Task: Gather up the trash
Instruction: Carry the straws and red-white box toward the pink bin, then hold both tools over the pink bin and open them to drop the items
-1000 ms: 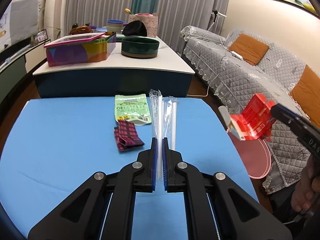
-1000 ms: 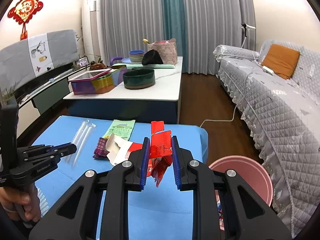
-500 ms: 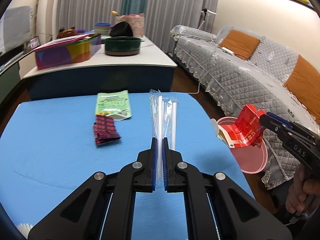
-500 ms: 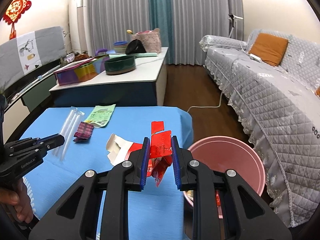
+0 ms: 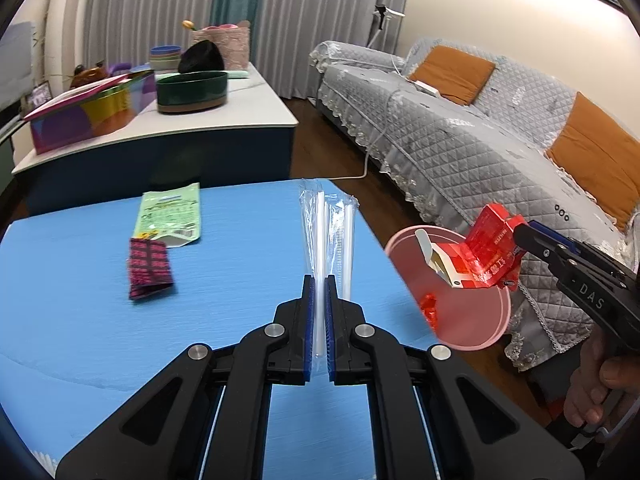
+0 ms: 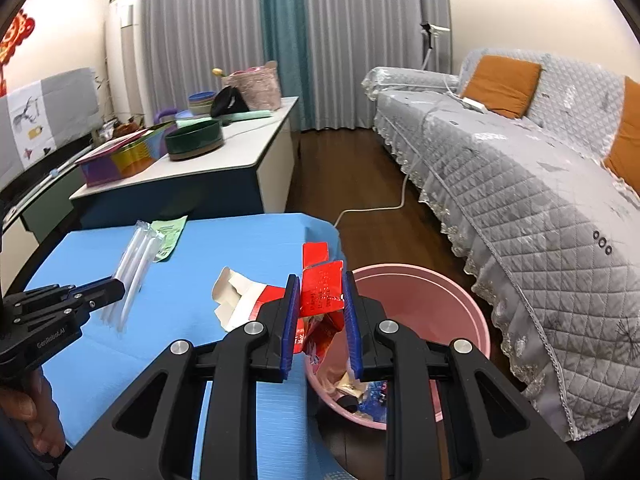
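Left wrist view: the left gripper [image 5: 317,296] is clamped on a clear packet of straws [image 5: 326,232], which sticks out ahead of its fingertips above the blue bench [image 5: 80,320]. Ahead and to its left on the bench lie a green sachet [image 5: 170,216] and a dark pink wrapper [image 5: 149,268], both untouched. Off to its right, the right gripper [image 5: 520,236] holds a crushed red carton [image 5: 476,252] over the pink bin [image 5: 460,312], which stands on the floor just beside the bench edge. A hand [image 5: 596,384] grips that tool's handle.

Right wrist view: the right gripper [image 6: 320,300] is closed on the red carton [image 6: 320,292], its torn white flap hanging to the left. The pink bin [image 6: 460,304] opens just ahead and below, with scraps already at the bottom. To the left, the left gripper [image 6: 116,286] carries the straw packet over the bench.

The step in hand looks like carrying both pieces to the bin. The next move calls for bringing the carton fully over the bin mouth and letting the jaws part, then the same for the straws; the sachet and wrapper are left to collect.

Against the picture a second ago, both grips are unchanged, but the bin has come much nearer to both grippers: the carton was then above the bench, short of the rim, and the bench litter lay straight ahead of the left gripper.
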Demonstrator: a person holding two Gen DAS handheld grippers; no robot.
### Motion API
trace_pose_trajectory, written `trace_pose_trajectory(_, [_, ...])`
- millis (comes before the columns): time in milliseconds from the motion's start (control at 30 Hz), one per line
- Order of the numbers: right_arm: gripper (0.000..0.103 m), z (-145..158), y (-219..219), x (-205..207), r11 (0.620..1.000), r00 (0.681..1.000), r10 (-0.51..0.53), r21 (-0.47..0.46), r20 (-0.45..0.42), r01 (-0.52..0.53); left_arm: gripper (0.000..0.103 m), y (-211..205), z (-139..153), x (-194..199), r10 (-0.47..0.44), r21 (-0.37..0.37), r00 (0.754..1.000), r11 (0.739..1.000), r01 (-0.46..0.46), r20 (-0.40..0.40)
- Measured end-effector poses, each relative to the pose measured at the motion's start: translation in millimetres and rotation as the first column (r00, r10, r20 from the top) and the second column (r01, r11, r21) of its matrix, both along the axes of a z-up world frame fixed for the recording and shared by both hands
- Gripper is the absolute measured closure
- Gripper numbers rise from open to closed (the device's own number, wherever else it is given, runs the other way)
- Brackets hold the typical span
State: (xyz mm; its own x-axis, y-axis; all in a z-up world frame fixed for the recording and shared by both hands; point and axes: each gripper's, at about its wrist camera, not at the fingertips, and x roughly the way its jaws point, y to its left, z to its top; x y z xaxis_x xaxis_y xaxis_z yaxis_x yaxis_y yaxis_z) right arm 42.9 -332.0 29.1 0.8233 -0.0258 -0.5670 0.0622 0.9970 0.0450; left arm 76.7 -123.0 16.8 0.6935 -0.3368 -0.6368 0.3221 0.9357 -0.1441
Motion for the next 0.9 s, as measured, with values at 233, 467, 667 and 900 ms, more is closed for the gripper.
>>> trace_pose_trajectory(233, [0.081,6.7,-21.7,-0.2,0.998,0.998,-0.059,0.011,0.014,0.059,0.098,-23.6,9.8,2.6,-0.033,0.018,0.999,0.999,0.033,0.012])
trace_pose_trajectory(467, [0.081,14.8,-45.1,-1.5,0.993,0.992,-0.121,0.019,0.045,0.12,0.098,-56.0,15.8,16.7,-0.059,0.021,0.998,0.998,0.059,-0.004])
trace_pose_trajectory(667, [0.081,18.7,-75.2,4.2,0.983,0.982,-0.178,0.052,0.06,0.175,0.098,-86.9,19.8,26.3,-0.089,0.026,0.996,0.996,0.089,0.0])
trace_pose_trajectory(900, [0.081,16.5,-103.4,13.8,0.967,0.969,-0.242,0.096,0.057,0.236,0.098,-122.7,13.8,43.0,-0.121,0.027,0.992,0.992,0.121,-0.019])
